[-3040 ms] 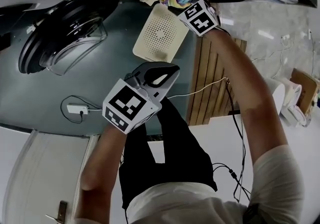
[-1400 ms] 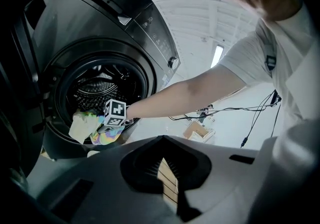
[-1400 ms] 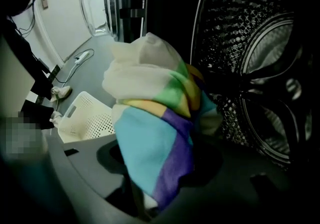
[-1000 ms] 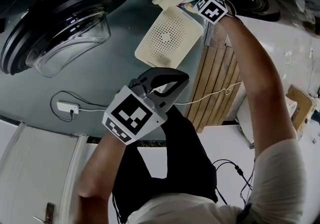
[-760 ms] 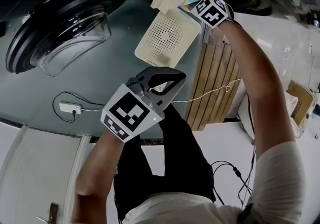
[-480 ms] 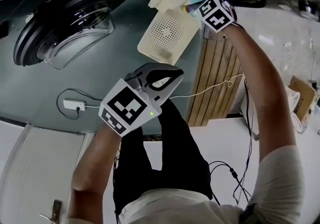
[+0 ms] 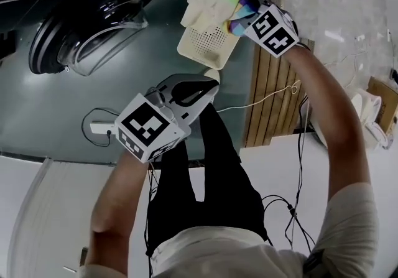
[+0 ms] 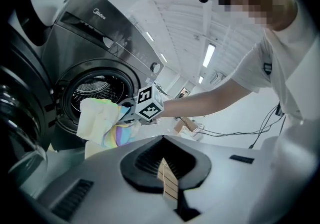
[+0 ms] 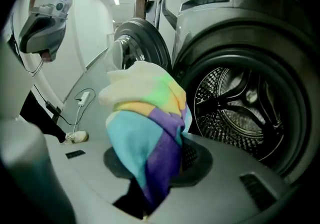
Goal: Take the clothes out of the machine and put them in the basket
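Pinched in the right gripper [image 7: 241, 14], the pastel rainbow cloth [image 7: 210, 2] has left the steel drum [image 9: 239, 102] for the cream perforated basket [image 7: 207, 48]; left gripper [image 7: 200, 89] closed, empty.

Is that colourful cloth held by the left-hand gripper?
No, the colourful cloth is clamped in the right gripper, while the left gripper is shut on nothing.

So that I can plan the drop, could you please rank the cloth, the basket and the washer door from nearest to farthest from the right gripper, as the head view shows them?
1. Cloth: held by the right gripper, at top centre.
2. Basket: just below the cloth, left of the gripper.
3. Door: open, far to the left.
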### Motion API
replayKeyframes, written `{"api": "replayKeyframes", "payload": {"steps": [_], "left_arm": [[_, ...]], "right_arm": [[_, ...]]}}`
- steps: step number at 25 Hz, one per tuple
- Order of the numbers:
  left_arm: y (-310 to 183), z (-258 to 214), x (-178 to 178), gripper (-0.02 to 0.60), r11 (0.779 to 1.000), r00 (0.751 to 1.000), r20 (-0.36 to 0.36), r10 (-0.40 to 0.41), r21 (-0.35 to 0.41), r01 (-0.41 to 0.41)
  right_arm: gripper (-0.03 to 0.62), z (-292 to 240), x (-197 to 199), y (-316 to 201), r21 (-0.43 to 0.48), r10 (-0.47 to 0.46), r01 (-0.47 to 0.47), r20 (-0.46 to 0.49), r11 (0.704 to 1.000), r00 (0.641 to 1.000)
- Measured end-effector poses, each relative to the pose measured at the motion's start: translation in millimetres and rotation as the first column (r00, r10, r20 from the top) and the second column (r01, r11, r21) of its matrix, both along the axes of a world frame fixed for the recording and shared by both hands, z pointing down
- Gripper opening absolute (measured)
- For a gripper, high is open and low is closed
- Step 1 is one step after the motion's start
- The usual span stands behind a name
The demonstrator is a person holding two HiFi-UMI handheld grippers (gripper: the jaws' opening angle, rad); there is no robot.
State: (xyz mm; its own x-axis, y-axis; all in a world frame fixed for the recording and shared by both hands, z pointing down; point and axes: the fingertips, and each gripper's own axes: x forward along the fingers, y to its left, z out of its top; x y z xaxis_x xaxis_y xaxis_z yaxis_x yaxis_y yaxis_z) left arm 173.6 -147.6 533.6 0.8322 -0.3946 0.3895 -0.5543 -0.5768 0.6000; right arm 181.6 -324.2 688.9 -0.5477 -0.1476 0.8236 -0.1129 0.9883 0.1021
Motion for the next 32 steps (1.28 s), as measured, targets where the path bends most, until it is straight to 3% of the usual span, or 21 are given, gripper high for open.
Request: {"api": "replayKeyframes", "payload": {"steps": [10,17,26,32], "left_arm": [[49,-6,-3,-0.003,0.999,0.999,0.006,0.035,0.009,-0.035],[75,6,-5,-0.003,0.998,0.998,0.012,0.061,-0.004,-0.061],[82,26,-2,-0.003,0.997,0.997,0.02,0.073,-0.024,-0.072],[66,43,-2,-0.003,0.999,0.999,0.021,0.038,-0.034,-0.037]], "right_arm": [[0.126,-7,13,94,-0.04,0.04,-0.041,-0.015,0.998,0.999],[0.127,22,13,145,-0.083,0.057,-0.059,-0.025,0.995,0.998],[0.127,95,19,165,-0.135,0.078,-0.088,-0.074,0.987,0.994],[0.129,143,30,152,-0.138,0.051,-0.071,-0.141,0.988,0.989]]}}
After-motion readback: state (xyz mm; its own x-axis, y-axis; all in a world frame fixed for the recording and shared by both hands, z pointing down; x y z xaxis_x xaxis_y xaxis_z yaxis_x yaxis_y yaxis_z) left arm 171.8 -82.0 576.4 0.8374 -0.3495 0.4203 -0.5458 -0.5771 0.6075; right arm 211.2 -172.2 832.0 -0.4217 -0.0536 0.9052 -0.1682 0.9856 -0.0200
